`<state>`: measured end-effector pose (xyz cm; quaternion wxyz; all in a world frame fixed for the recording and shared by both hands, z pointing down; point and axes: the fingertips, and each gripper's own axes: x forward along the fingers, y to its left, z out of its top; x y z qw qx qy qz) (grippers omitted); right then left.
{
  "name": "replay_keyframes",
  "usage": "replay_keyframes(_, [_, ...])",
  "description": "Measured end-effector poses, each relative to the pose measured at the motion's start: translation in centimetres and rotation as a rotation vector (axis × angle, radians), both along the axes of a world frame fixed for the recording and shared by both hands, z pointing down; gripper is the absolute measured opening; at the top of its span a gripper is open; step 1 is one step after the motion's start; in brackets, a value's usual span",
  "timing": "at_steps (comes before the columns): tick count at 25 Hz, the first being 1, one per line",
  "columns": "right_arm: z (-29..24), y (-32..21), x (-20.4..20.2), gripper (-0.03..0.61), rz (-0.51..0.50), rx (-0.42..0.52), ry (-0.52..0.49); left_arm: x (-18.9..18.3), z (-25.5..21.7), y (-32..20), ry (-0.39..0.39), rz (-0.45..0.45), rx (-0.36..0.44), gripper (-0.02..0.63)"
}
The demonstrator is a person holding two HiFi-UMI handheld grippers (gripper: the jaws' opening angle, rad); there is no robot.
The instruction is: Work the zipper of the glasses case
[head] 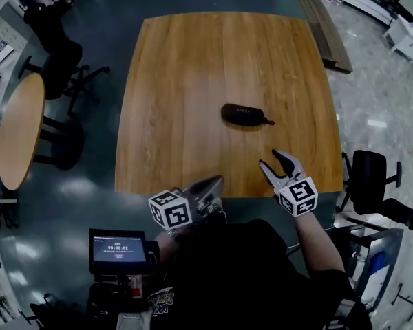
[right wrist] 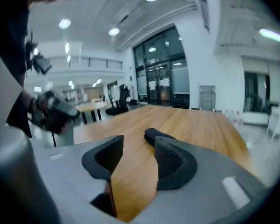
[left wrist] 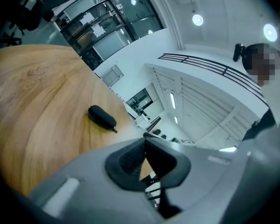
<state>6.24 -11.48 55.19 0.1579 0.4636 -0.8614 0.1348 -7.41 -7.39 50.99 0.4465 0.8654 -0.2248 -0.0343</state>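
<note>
Currently, the left gripper (head: 213,183) sits just off the near edge of the table (head: 193,67), jaws together and empty. It is probably in reserve to steady the case once work begins. The glasses case (head: 244,113) lies flat around the middle of the table, with a small tab (head: 270,122) projecting from its right end. The right gripper (head: 270,159) is over the table's near edge, jaws apart with nothing between them. It is aimed at the case, apparently readied to take that tab, likely the zipper pull.

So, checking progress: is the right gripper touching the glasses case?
No, the right gripper hangs well short of the glasses case.
</note>
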Motion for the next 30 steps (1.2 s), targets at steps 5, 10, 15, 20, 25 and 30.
replay_keyframes(5, [5.0, -9.2, -0.5, 0.267, -0.281, -0.014, 0.466, -1.4, 1.3, -2.2, -0.003, -0.009, -0.040, 0.002])
replay_keyframes(10, [10.0, -14.8, 0.0, 0.370, -0.466, -0.247, 0.412, 0.1, 0.7, -2.6, 0.013, -0.028, -0.046, 0.002])
replay_keyframes(15, [13.9, -15.8, -2.3, 0.413, -0.669, -0.406, 0.429, -0.9, 0.0, -3.8, -0.014, -0.186, -0.036, 0.002])
replay_keyframes(20, [16.6, -15.6, -2.0, 0.369, -0.800, -0.435, 0.491, -1.6, -0.1, -3.5, -0.045, -0.335, -0.044, 0.002])
replay_keyframes(25, [13.5, -14.8, -3.1, 0.324, -0.944, -0.151, 0.606, -1.9, -0.2, -3.7, -0.092, -0.366, -0.041, 0.002])
replay_keyframes(30, [5.1, -11.1, -3.8, 0.321, -1.208, 0.417, 0.923, -3.1, -1.3, -6.9, -0.319, -0.200, 0.135, 0.051])
